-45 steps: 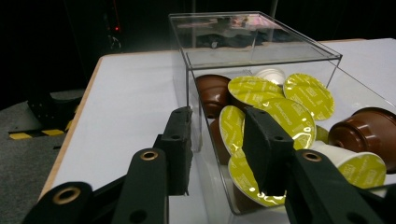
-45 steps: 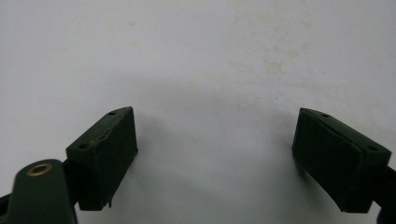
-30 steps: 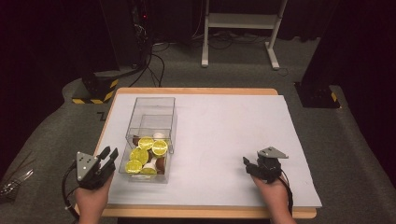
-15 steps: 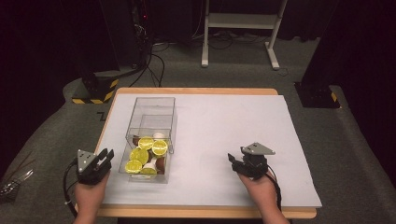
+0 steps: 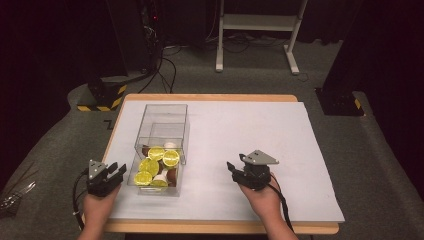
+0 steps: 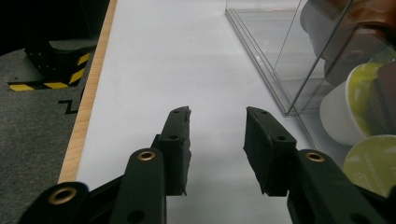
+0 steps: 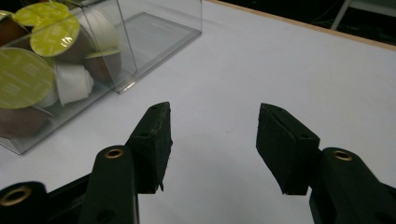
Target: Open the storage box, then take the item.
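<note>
The clear box (image 5: 161, 150) stands on the white surface (image 5: 280, 150) between the two tongs, just beside the left tongs (image 5: 116, 172) and well apart from the right tongs (image 5: 236, 169). Its end nearer the person holds a heap of capsules (image 5: 157, 165) with yellow-green lids; the far end looks bare. In the left gripper view the box's right side is cut off and the capsules blur behind its wall. The left tongs (image 6: 217, 135) stand apart with nothing between them, having just been opening. The right tongs (image 7: 212, 140) also stand apart over bare surface, empty, having just been closing. How many capsules lie underneath is hidden.
</note>
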A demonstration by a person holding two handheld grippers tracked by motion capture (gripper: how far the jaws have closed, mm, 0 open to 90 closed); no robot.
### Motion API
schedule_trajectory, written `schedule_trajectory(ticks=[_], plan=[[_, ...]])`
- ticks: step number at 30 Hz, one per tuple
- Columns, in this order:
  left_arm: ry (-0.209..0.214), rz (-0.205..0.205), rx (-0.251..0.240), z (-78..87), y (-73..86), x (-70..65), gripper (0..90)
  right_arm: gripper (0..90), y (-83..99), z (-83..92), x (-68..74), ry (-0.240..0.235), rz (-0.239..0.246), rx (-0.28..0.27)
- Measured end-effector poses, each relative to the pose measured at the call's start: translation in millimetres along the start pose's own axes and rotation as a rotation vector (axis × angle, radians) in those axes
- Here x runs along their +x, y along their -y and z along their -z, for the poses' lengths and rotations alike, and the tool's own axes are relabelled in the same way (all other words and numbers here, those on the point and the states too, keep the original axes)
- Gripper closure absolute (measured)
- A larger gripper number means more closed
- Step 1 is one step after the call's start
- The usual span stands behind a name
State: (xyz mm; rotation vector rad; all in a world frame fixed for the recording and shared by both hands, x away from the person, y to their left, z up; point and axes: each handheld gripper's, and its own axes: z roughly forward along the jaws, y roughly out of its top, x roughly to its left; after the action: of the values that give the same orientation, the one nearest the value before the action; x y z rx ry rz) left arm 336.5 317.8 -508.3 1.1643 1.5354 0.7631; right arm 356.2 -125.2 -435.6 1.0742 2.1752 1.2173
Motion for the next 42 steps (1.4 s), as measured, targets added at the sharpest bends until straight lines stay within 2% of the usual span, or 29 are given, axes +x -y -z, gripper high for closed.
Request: schedule_trajectory(ticks=[3,8,12,14,19,24,29,32,36,38,42], plan=[[-0.005,-0.005,0.011,-0.7,0.2,0.4,56.7,45.2,-4.9,-3.2,7.6,-0.021,0.012,-0.01],[-0.029,-0.028,0.029,-3.1,1.8,-1.2,50.4,43.8,-10.7,-9.5,16.1,-0.047,-0.006,-0.017],[-0.025,-0.012,0.034,-3.5,1.1,0.1,47.6,43.9,-14.0,-13.6,24.2,-0.069,0.034,-0.046],[-0.027,-0.02,0.044,-4.2,1.2,0.3,46.4,44.2,-17.7,-15.4,28.4,-0.082,0.04,-0.03],[-0.027,-0.032,0.043,-4.6,2.4,-1.9,44.8,43.1,-26.9,-18.4,37.5,-0.103,0.036,-0.027],[-0.021,-0.023,0.037,-4.2,2.6,-2.3,44.1,40.6,-37.0,-20.1,49.4,-0.117,0.051,-0.052],[-0.007,-0.035,0.041,-2.4,2.5,-1.8,43.4,40.1,-46.1,-21.6,58.1,-0.142,0.058,-0.066],[-0.004,-0.022,0.034,-2.1,2.4,-2.0,43.3,40.0,-52.0,-23.6,65.1,-0.156,0.077,-0.068],[-0.003,-0.031,0.037,-1.6,2.4,-1.8,43.2,39.3,-59.6,-27.7,74.3,-0.191,0.078,-0.066],[-0.001,-0.024,0.033,-1.6,2.5,-2.1,43.2,39.3,-63.0,-30.3,79.9,-0.21,0.084,-0.067],[-0.001,-0.017,0.039,-1.9,1.8,-0.8,43.2,39.3,-66.8,-34.7,90.0,-0.221,0.098,-0.072]])
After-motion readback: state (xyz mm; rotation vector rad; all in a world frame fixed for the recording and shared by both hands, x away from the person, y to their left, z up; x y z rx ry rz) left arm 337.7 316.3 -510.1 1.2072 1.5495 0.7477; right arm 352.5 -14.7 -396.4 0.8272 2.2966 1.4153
